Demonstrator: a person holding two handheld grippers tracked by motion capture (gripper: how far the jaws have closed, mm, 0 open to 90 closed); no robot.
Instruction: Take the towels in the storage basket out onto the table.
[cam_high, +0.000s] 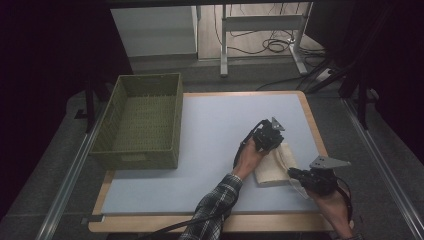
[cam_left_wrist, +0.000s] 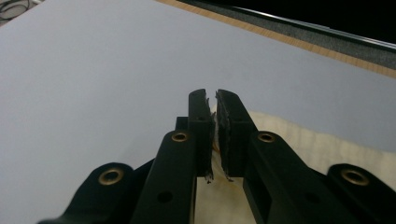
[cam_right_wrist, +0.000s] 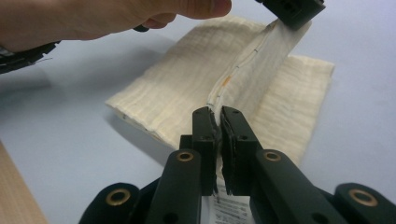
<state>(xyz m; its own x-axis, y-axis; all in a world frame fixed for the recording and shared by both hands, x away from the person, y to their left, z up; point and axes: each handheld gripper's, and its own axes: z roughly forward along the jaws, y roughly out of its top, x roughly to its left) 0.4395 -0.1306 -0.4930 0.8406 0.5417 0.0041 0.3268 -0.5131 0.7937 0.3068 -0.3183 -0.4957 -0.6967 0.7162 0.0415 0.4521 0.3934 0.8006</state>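
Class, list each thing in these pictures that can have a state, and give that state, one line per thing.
Left gripper: shut on the cloth's edge.
Right gripper: shut on the same edge.
Cream cloth: folded, its top edge lifted between the grippers.
Green woven basket: upright, nothing inside.

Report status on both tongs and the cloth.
Left tongs shut on cream cloth. Right tongs shut on its raised edge. Green basket far left, nothing in the way.

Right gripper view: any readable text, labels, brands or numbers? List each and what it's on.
No text can be read.
White tag on the cream cloth, below the shut right gripper: rows of dark print, too small and blurred to read.
Nothing printed shows on the basket or table.
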